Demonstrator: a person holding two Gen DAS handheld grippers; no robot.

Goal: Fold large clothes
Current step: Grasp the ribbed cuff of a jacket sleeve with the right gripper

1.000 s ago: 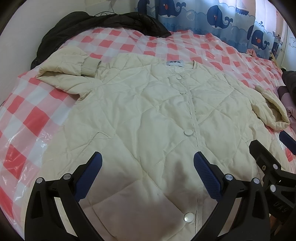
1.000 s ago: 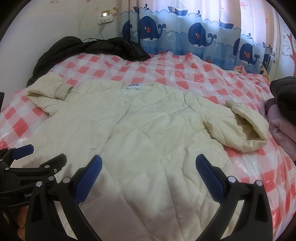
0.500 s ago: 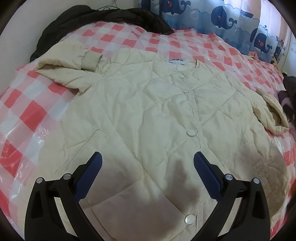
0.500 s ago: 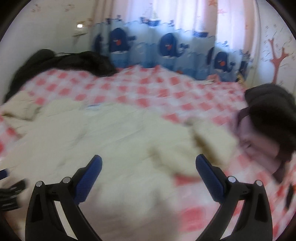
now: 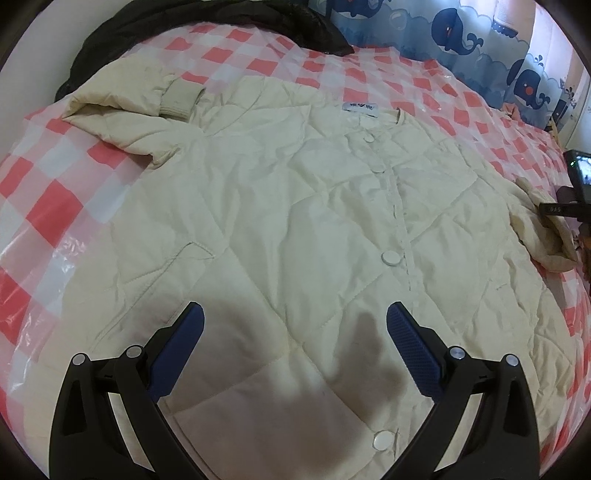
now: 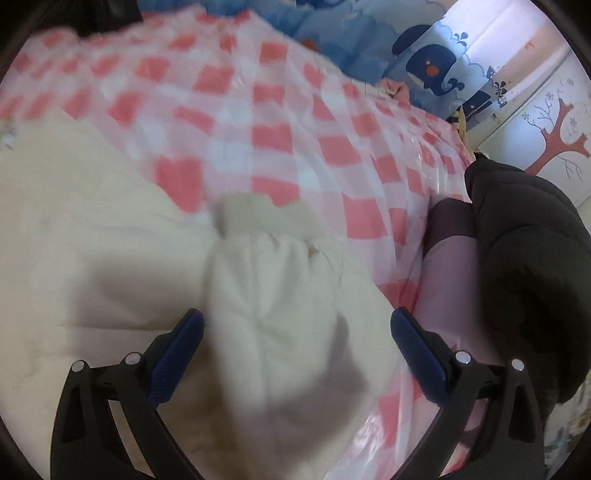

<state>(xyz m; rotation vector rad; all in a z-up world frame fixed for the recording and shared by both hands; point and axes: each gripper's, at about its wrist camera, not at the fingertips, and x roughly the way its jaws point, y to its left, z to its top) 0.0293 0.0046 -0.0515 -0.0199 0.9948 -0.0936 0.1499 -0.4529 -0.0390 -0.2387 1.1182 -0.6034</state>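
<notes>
A cream quilted jacket [image 5: 295, 206] lies face up and buttoned on the bed, collar at the far side. Its left sleeve [image 5: 133, 107] is folded near the far left, ribbed cuff [image 5: 181, 99] showing. My left gripper [image 5: 295, 328] is open and empty above the jacket's lower front. In the right wrist view, my right gripper [image 6: 295, 332] is open, hovering just over the jacket's right sleeve [image 6: 280, 295], whose cuff [image 6: 258, 214] points away. The view is blurred. The right gripper's body shows at the right edge of the left wrist view [image 5: 576, 192].
The bed has a pink-and-white checked cover under clear plastic [image 5: 44, 192]. A black garment [image 5: 207, 22] lies at the far left. A black jacket [image 6: 528, 266] on pink cloth [image 6: 447, 288] sits right of the sleeve. Whale-print curtains [image 6: 432, 62] hang behind.
My right gripper swung right and down onto the right sleeve. My left gripper crept forward over the jacket front. Both stayed open.
</notes>
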